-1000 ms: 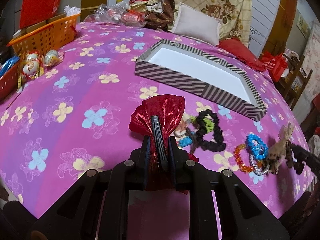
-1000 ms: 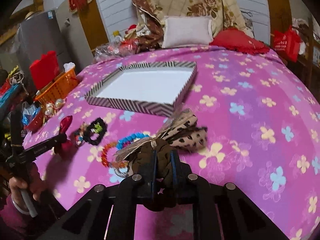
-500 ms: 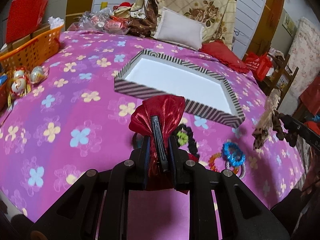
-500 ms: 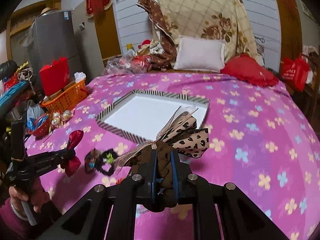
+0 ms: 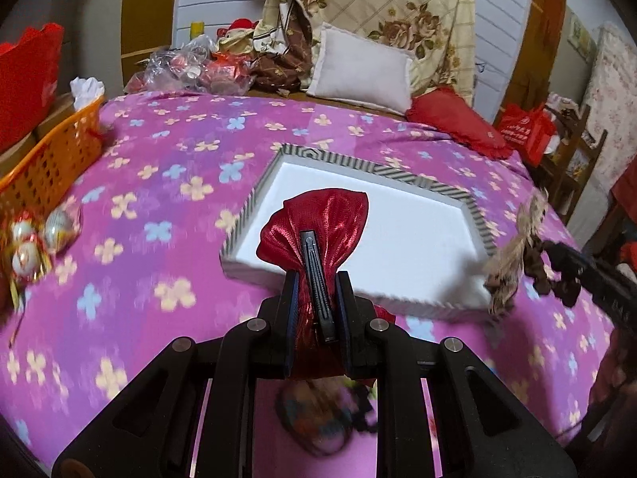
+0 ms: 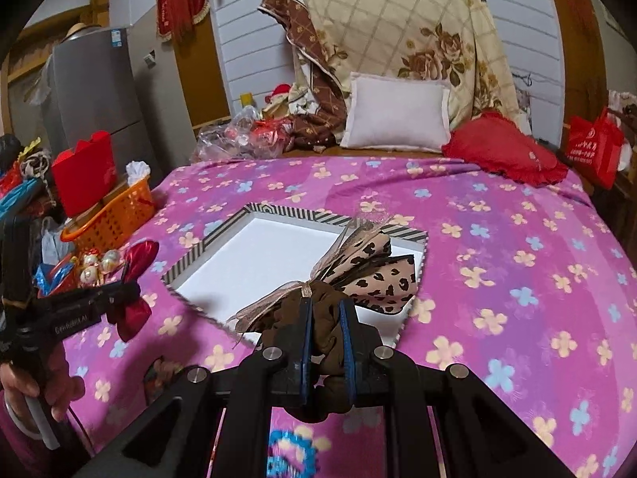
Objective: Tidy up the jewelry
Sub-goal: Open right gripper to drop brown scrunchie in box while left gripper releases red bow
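An orange plastic basket (image 5: 47, 159) sits at the left edge of the bed covered by a pink floral blanket (image 5: 167, 167). The left tool (image 5: 316, 298) pinches a shiny red satin hair bow (image 5: 318, 219) above the near-left edge of the striped-rim white tray (image 5: 477, 219). The right tool (image 6: 326, 334) pinches a brown leopard-print hair bow (image 6: 378, 275) over the tray's near-right corner.

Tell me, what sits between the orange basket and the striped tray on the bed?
Only bare flowered bedspread lies between the orange basket and the striped tray, seen in the right wrist view.
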